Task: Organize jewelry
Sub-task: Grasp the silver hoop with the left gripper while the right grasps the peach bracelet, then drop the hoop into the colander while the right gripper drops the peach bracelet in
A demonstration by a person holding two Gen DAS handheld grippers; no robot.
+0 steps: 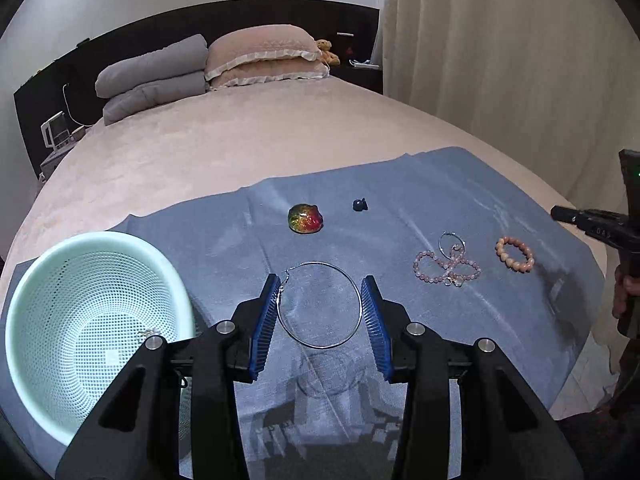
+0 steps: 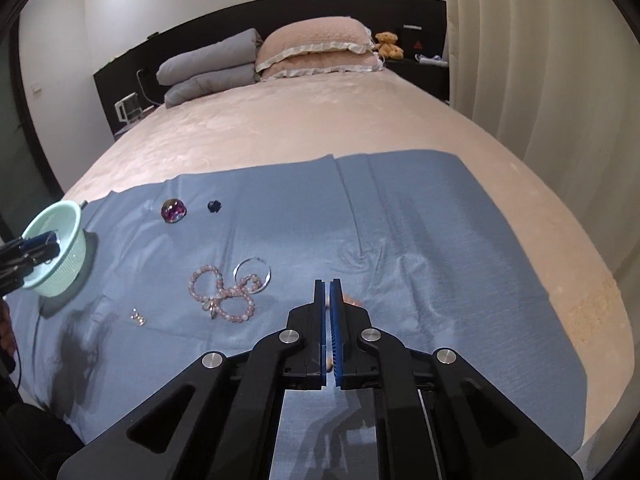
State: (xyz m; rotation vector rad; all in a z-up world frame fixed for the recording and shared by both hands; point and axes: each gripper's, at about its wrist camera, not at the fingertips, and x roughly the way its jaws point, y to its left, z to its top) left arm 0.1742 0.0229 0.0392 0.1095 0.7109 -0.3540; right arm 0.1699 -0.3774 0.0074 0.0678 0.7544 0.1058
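Observation:
My left gripper (image 1: 320, 292) is open, and a large silver hoop (image 1: 320, 305) spans the gap between its blue pads, lifted above the blue cloth (image 1: 460, 196). The mint perforated basket (image 1: 86, 320) stands at the left, right beside the left gripper. On the cloth lie a pink bead necklace with a small silver hoop (image 1: 448, 266), a peach bead bracelet (image 1: 515, 254), an iridescent stone (image 1: 305, 218) and a small dark piece (image 1: 360, 205). My right gripper (image 2: 328, 284) is nearly shut over the peach bracelet (image 2: 352, 301), mostly hidden behind its fingers.
A small gold piece (image 2: 138, 316) lies on the cloth near the basket (image 2: 56, 256). The pink bed carries pillows (image 1: 264, 58) and a folded grey quilt (image 1: 156, 76) at the far end. Curtains (image 1: 500, 40) hang on the right.

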